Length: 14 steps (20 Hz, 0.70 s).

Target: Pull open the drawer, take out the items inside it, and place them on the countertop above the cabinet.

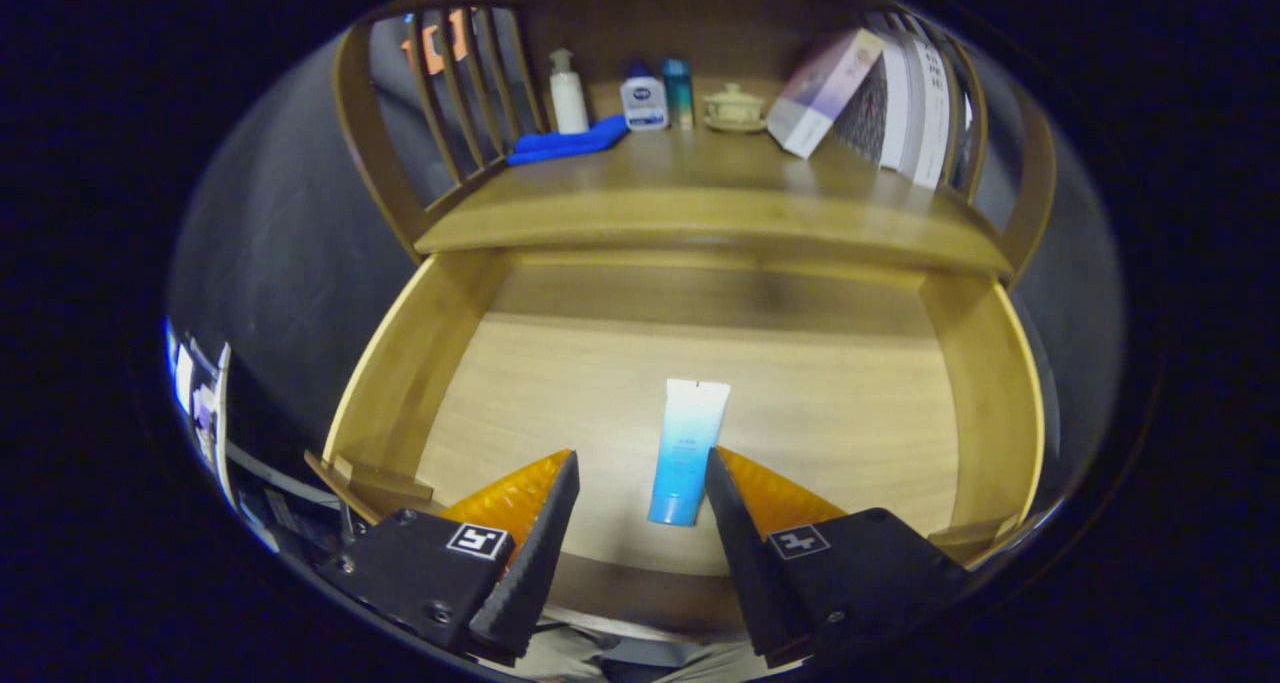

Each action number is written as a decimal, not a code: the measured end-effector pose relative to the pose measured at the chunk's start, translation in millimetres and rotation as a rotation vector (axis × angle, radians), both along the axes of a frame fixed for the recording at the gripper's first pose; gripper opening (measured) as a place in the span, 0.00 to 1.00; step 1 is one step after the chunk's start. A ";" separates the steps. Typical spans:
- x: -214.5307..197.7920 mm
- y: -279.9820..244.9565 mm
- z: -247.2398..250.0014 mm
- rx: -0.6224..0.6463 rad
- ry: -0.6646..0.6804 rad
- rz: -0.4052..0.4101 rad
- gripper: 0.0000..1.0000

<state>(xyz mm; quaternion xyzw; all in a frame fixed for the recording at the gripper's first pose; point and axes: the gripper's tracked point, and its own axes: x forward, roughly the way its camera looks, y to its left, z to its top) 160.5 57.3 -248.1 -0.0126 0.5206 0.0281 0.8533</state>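
Observation:
The wooden drawer (400,363) stands pulled open below the countertop (700,203). On its floor lies a white-and-blue tube (688,450), cap end toward me. My gripper (640,463) hovers over the drawer's front part, open. The tube's lower half sits between the fingers, close to the right fingertip (722,473), and neither finger presses on it.
At the back of the countertop stand a white pump bottle (568,93), a blue cloth (566,143), a small white-and-blue bottle (643,100), a teal can (678,93), a lidded cream dish (733,109) and a leaning box (826,91). Curved wooden rails (372,143) fence both sides.

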 end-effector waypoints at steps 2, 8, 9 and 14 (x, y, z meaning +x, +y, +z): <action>0.4 -4.7 -10.2 -0.042 0.051 -0.020 0.80; 0.5 -18.5 -39.9 -0.100 0.224 -0.052 0.80; 1.4 -18.9 -43.0 -0.096 0.241 -0.057 0.81; -0.8 -18.2 -56.0 -0.076 0.308 -0.088 0.77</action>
